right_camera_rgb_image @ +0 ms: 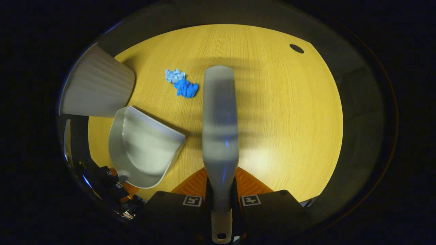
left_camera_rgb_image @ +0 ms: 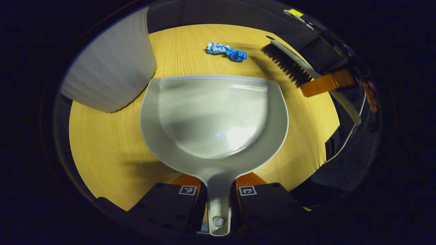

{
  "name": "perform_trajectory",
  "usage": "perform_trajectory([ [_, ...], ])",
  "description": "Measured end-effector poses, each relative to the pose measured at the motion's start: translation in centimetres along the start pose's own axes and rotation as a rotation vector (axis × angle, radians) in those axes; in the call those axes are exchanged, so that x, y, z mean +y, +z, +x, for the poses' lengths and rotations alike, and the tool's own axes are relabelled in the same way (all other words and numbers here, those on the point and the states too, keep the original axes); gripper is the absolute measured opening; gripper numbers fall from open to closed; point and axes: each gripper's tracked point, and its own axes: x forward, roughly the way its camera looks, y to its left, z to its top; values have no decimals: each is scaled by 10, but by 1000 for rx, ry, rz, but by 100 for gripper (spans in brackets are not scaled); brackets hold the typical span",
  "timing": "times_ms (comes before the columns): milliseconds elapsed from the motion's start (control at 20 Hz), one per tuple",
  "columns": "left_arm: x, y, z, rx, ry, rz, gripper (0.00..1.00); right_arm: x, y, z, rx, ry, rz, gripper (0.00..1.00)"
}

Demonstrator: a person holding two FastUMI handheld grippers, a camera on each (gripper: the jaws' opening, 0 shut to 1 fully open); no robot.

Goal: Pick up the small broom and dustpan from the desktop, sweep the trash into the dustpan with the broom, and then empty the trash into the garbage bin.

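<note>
Two tools are held, one in each gripper. In the left gripper view, the left gripper [left_camera_rgb_image: 218, 195] is closed on the handle of the dustpan [left_camera_rgb_image: 214, 119] at the bottom centre, both fingers pressed against it. The pan's straight front lip is turned toward the top of the frame, with a strip of bare wooden desktop [left_camera_rgb_image: 102, 143] between it and the crumpled blue trash [left_camera_rgb_image: 226, 51] at upper centre. The white ribbed garbage bin [left_camera_rgb_image: 112, 68] is seen at upper left, just beside the pan's left rim. At upper right, the broom [left_camera_rgb_image: 293, 64] is tilted, bristles near the trash.

In the right gripper view, the right gripper [right_camera_rgb_image: 221, 200] is clamped on the broom's handle at bottom centre, the broom's back running up the middle. Wide open desktop lies to its right, out to the rounded edge, where a dark hole [right_camera_rgb_image: 296, 48] is seen at upper right. Dim, dark surroundings lie beyond the edge.
</note>
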Motion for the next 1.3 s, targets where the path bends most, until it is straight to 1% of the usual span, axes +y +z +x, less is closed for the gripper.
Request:
perform_trajectory([
  [100,2,7,-1,15,-9,35,29,-11,24,6,-12,-30,-51,27],
  [250,9,17,-3,48,-24,73,29,-32,53,19,19,-100,-163,28],
  [350,17,21,-2,83,-17,102,29,-40,77,30,32,-143,-246,28],
  [500,32,24,-1,133,4,147,29,-44,121,36,4,-193,-369,28],
  [600,41,28,-1,155,26,174,30,-36,138,42,15,-179,-415,28],
  [700,46,36,-1,159,35,201,29,-25,149,54,12,-152,-442,27],
  [750,47,38,-1,164,34,211,29,-22,148,58,26,-134,-457,27],
  [800,49,40,-1,168,34,219,29,-23,145,63,53,-136,-482,27],
  [900,53,43,-1,164,35,243,29,-27,142,71,84,-146,-574,27],
  [950,55,44,1,157,30,251,29,-25,139,72,96,-134,-614,27],
  [1150,60,45,6,141,17,276,29,2,124,77,137,-70,-713,27],
  [1200,60,46,7,127,14,274,30,14,117,76,144,-37,-763,27],
  [1250,59,46,8,125,8,269,29,26,106,75,157,-5,-824,27],
  [1300,58,45,7,116,5,276,29,40,93,70,169,48,-904,27],
])
